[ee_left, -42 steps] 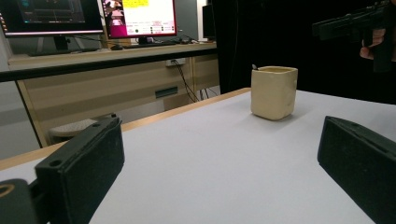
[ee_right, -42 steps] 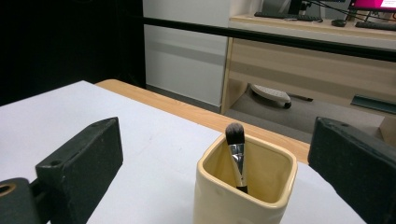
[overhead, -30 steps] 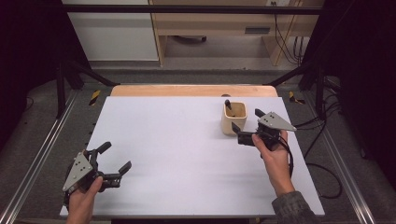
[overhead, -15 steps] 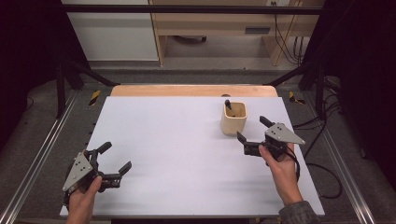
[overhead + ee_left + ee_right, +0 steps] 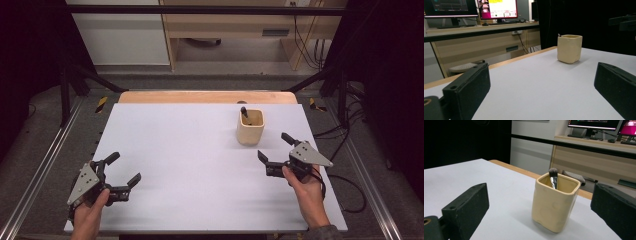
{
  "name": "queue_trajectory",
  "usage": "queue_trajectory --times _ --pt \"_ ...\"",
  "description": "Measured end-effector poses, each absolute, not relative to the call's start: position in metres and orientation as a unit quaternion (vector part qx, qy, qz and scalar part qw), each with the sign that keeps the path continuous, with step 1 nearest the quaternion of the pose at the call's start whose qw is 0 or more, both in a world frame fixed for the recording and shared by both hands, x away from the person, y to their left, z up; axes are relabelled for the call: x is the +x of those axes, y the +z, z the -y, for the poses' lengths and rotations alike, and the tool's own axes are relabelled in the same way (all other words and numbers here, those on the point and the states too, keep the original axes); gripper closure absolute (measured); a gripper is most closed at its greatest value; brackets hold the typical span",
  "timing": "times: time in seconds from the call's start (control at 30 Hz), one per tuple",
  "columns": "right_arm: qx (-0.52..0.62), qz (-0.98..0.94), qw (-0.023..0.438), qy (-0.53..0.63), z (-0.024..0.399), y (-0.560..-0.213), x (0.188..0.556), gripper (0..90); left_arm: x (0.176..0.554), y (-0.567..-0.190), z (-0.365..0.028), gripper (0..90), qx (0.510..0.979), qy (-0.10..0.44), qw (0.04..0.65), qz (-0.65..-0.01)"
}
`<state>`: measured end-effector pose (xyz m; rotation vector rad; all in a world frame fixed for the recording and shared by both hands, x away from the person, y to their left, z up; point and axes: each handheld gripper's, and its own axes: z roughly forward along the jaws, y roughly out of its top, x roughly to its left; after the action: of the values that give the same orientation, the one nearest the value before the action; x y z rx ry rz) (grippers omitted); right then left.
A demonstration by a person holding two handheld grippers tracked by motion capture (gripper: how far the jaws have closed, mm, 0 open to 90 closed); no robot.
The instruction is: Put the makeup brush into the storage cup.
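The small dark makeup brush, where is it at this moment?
The small dark makeup brush stands bristles-up inside the cream square cup, on the white table at its far right in the high view, just beyond the right gripper.

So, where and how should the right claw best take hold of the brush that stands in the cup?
Probably grip the dark-bristled makeup brush at its metal neck just below the tuft, coming from straight above. It alone rises past the rim of the cream square ceramic cup, whose walls block any side approach.
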<state>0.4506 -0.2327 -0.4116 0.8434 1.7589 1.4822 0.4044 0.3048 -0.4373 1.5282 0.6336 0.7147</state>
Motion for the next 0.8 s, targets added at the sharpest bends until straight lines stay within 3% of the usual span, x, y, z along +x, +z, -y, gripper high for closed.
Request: queue_trajectory --times 0.8 --pt "0.327 -0.665 0.332 0.583 0.246 -0.431 0.430 3.0 0.404 -0.437 -0.306 0.1 0.665 0.311 0.620 -0.276"
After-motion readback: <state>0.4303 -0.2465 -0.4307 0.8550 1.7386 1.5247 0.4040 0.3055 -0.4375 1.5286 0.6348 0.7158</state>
